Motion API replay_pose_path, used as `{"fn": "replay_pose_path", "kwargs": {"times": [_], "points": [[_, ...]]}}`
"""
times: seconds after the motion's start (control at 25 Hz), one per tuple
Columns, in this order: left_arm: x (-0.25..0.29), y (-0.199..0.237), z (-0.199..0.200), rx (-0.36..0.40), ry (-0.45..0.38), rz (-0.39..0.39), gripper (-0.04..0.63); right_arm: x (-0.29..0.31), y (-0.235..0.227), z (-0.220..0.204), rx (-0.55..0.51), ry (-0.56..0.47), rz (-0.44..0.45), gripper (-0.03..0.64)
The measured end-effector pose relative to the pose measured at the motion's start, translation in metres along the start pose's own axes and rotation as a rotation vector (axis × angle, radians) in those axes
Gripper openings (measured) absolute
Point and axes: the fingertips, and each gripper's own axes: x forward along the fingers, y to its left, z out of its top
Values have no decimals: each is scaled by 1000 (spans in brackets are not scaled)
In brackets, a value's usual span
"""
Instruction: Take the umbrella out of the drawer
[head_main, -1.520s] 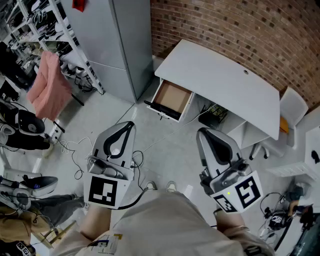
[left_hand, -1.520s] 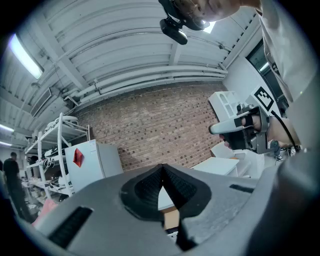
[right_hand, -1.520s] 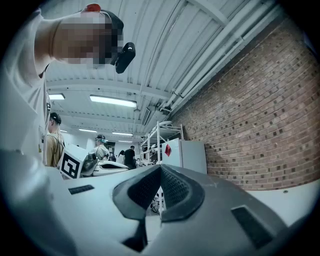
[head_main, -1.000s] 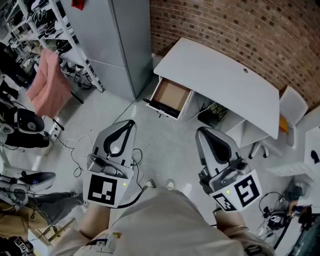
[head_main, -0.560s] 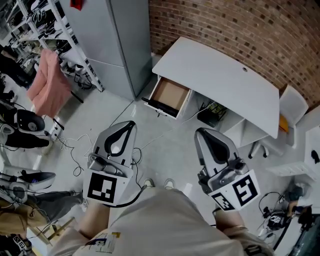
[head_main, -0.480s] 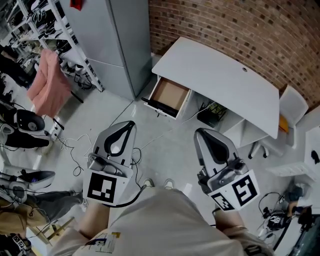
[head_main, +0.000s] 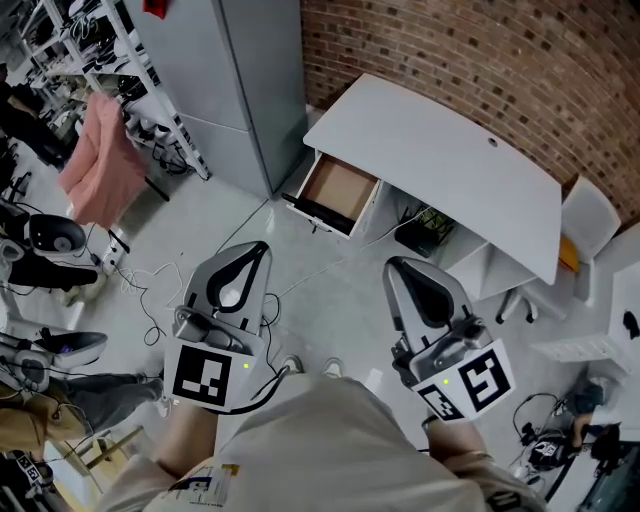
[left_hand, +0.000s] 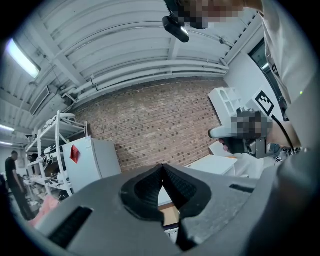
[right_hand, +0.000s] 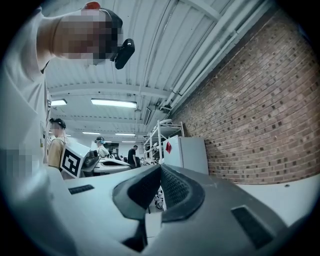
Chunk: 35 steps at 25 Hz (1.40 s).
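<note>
A white desk stands against the brick wall with its drawer pulled open, showing a brown inside. A dark long shape lies along the drawer's front edge; I cannot tell whether it is the umbrella. My left gripper and right gripper are held level side by side above the floor, well short of the drawer, pointing toward the desk. Both are shut with nothing between the jaws, as the left gripper and right gripper show in their own views. A strip of the drawer shows below the left jaws.
A tall grey cabinet stands left of the desk. A pink cloth hangs by metal shelving at the far left. Cables trail on the floor. A white chair sits right of the desk. People stand far off.
Both grippers have edged a little toward the desk, still shut and side by side. The drawer stays open as before.
</note>
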Motion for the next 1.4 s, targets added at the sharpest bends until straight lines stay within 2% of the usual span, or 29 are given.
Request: {"fn": "replay_pose_path", "kwargs": {"times": [0.68, 1.4], "points": [[5, -18, -5, -10, 19, 57, 8, -7, -17, -12, 6, 8, 43, 8], [54, 40, -35, -27, 13, 62, 8, 71, -42, -34, -29, 64, 57, 8]]}}
